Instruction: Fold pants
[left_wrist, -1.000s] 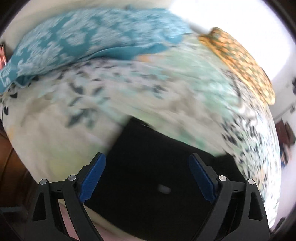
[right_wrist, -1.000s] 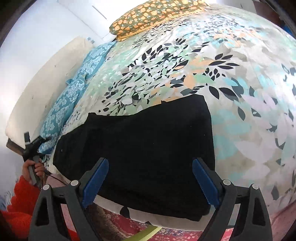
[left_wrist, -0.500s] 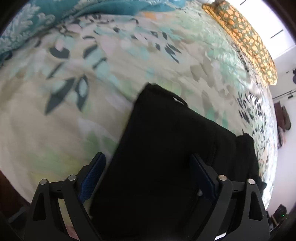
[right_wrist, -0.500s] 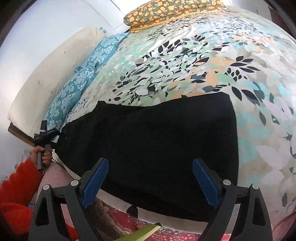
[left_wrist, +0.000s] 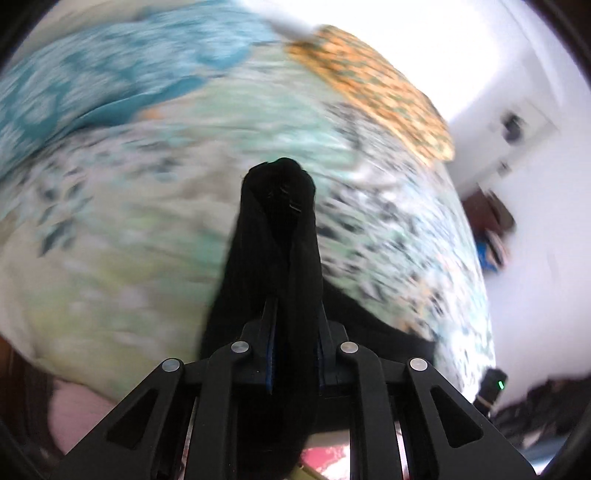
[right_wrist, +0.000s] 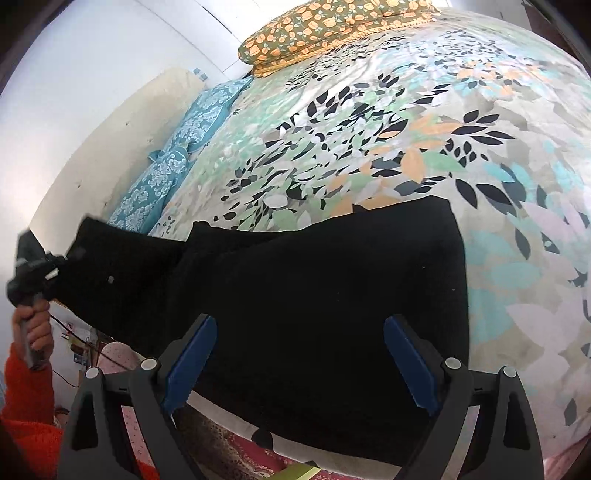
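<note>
A bed (right_wrist: 480, 122) fills most of both views, covered by a pale bedspread (right_wrist: 369, 147) printed with black, mint, orange and blue leaves. Along its far left edge lie teal damask pillows (right_wrist: 173, 173); at the far corner sits an orange-flowered pillow (right_wrist: 332, 26). A cream headboard (right_wrist: 122, 133) stands against a plain white wall (right_wrist: 92, 48). Daylight washes the room brightly. A red patterned rug (right_wrist: 236, 454) shows below the bed's near edge.

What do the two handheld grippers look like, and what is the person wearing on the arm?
Both are black plastic linkage frames with silver round rivets. The right gripper has blue, finely ribbed pads; on the left gripper only thin blue pad edges show. The left hand comes out of a fuzzy orange-red sleeve.
</note>
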